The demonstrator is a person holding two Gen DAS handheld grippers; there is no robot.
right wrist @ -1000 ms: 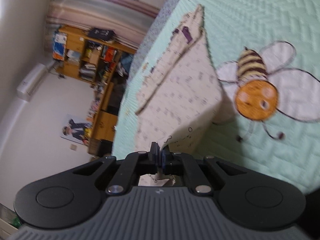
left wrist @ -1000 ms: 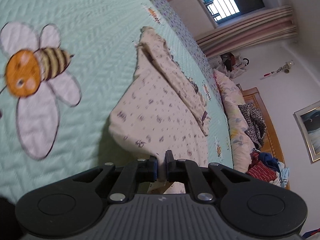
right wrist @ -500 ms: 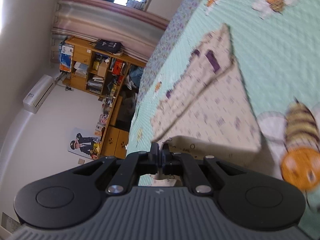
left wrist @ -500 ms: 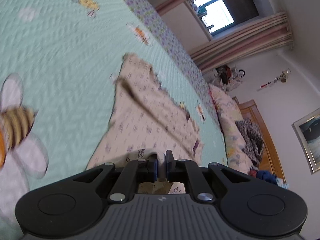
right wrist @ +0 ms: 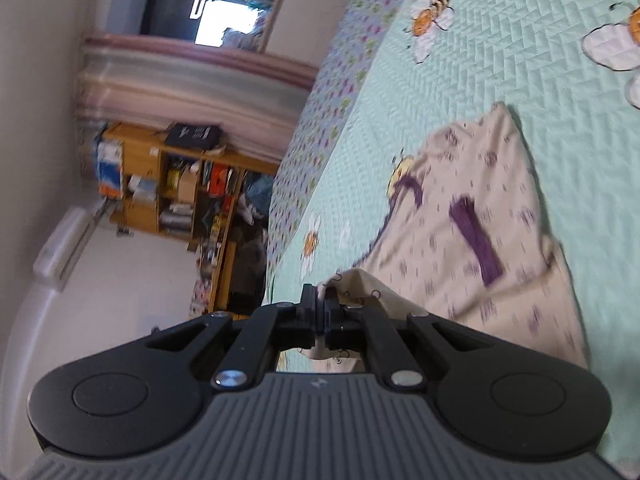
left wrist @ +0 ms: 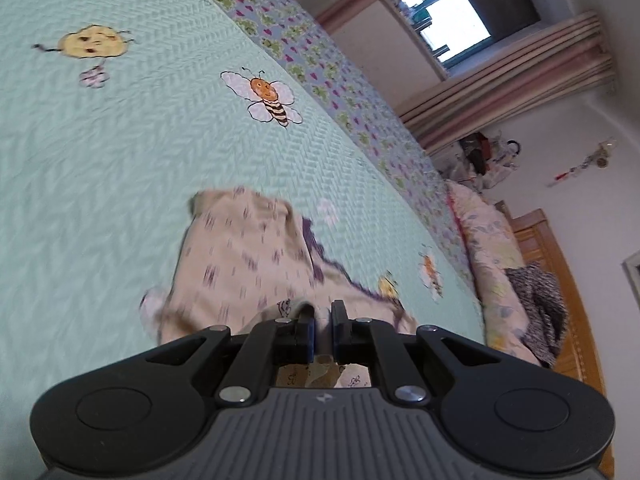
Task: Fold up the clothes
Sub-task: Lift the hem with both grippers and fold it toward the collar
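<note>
A cream garment with small purple print and purple trim [left wrist: 244,264] lies on the mint quilted bedspread [left wrist: 100,152]. My left gripper [left wrist: 322,330] is shut on one edge of it, which shows between the fingers. The garment also shows in the right wrist view [right wrist: 480,232], stretching away to the right. My right gripper [right wrist: 320,312] is shut on another edge, with the fabric folded up around the fingertips. Both views are blurred by motion.
The bedspread has bee prints [left wrist: 268,98] and a floral border [left wrist: 320,64]. Pillows and piled clothes [left wrist: 536,300] lie by a wooden headboard [left wrist: 568,280]. A wooden bookshelf [right wrist: 172,184] stands beyond the bed's edge, by a curtained window [right wrist: 224,4].
Both grippers have carried the held edge forward over the garment. The cloth looks shorter and more bunched, and more of the far bedspread and room is in view.
</note>
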